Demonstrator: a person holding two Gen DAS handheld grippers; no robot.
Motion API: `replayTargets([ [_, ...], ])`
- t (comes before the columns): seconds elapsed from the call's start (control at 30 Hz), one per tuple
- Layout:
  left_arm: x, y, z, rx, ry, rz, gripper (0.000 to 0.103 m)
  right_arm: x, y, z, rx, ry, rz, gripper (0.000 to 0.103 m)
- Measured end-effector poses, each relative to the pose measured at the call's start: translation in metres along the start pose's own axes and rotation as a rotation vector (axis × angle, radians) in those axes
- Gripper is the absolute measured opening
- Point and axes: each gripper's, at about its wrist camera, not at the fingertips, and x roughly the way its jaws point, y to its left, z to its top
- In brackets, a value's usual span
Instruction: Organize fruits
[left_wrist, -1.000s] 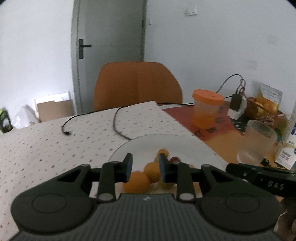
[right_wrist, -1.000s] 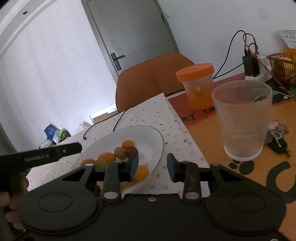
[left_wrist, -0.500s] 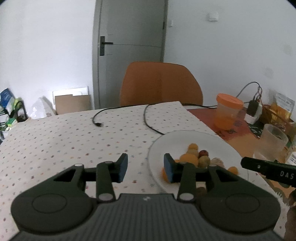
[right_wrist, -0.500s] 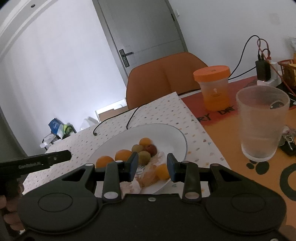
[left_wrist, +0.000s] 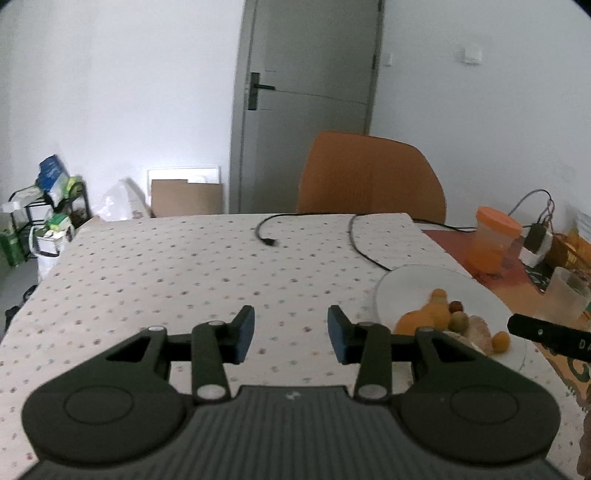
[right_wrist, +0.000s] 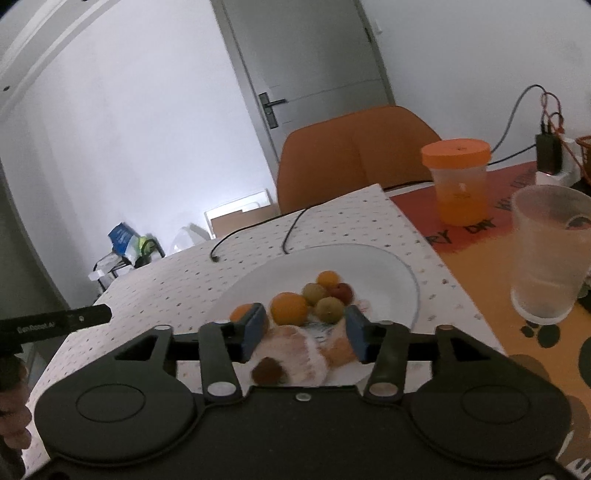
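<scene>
Right gripper (right_wrist: 306, 334) body hides the near edge of the plate (right_wrist: 388, 266); a pale netted fruit (right_wrist: 295, 354) with a dark blurred patch is half cut off behind it, can't tell what kind. In the left wrist view the plate's near side sits behind the left gripper (left_wrist: 291, 334) and the tip of the other tool, fruit there blurred

Surface (left_wrist: 184, 280): cloth, cream with small coloured dots, a black cable (left_wrist: 365, 254) lying loose on it. To the right an orange mat (right_wrist: 491, 266) with paw prints and lettering. Room: white walls, grey door (left_wrist: 306, 107), orange chair (left_wrist: 369, 181) pushed in at the far side, cardboard box and cluttered rack on the floor

Fruit all on the white round shallow plate: orange (right_wrist: 289, 308), smaller orange ones, two greenish, one red, smooth skins. Frosted plastic cup (right_wrist: 550, 251) and a clear tub with orange lid (right_wrist: 458, 181) stand on the mat, apart from the plate

Left jaws apart, nothing between, over bare cloth left of the plate. Right jaws apart, over the plate's near part, netted fruit seen between them, contact can't tell
</scene>
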Motion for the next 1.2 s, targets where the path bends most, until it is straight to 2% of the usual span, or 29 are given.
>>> replayTargets([
  [0.1, -0.009, 0.012, -0.001, -0.017, -0.001, 0.026, 0.044, 0.0, 0.012, -0.003, -0.018, 0.003, 0.01, 0.062],
  [0.13, -0.012, 0.016, -0.001, -0.023, 0.0, 0.031, 0.05, 0.0, 0.016, -0.003, -0.023, 0.002, 0.015, 0.068],
  [0.17, -0.016, 0.02, -0.002, -0.03, -0.005, 0.035, 0.065, 0.0, 0.02, -0.004, -0.031, 0.001, 0.017, 0.071],
  [0.2, -0.021, 0.023, -0.003, -0.033, -0.016, 0.038, 0.073, 0.0, 0.024, -0.004, -0.039, 0.0, 0.02, 0.071],
  [0.33, -0.039, 0.033, -0.006, -0.018, -0.044, 0.054, 0.079, -0.003, 0.04, -0.005, -0.062, -0.001, 0.038, 0.078],
  [0.4, -0.048, 0.039, -0.007, -0.024, -0.044, 0.059, 0.081, -0.004, 0.047, -0.006, -0.075, 0.0, 0.045, 0.086],
  [0.47, -0.055, 0.043, -0.008, -0.029, -0.046, 0.062, 0.085, -0.007, 0.057, -0.007, -0.095, -0.003, 0.04, 0.1],
  [0.5, -0.059, 0.046, -0.009, -0.029, -0.048, 0.064, 0.088, -0.008, 0.062, -0.008, -0.11, -0.007, 0.037, 0.102],
  [0.6, -0.071, 0.049, -0.01, -0.018, -0.048, 0.085, 0.097, -0.013, 0.076, -0.009, -0.153, 0.0, 0.032, 0.103],
  [0.7, -0.08, 0.053, -0.012, -0.012, -0.05, 0.103, 0.1, -0.017, 0.085, -0.012, -0.177, 0.006, 0.046, 0.103],
  [0.8, -0.087, 0.059, -0.014, -0.031, -0.037, 0.082, 0.101, -0.022, 0.093, -0.013, -0.188, 0.019, 0.053, 0.103],
  [1.2, -0.109, 0.073, -0.027, -0.053, -0.025, 0.105, 0.103, -0.045, 0.117, -0.017, -0.227, 0.021, 0.051, 0.103],
])
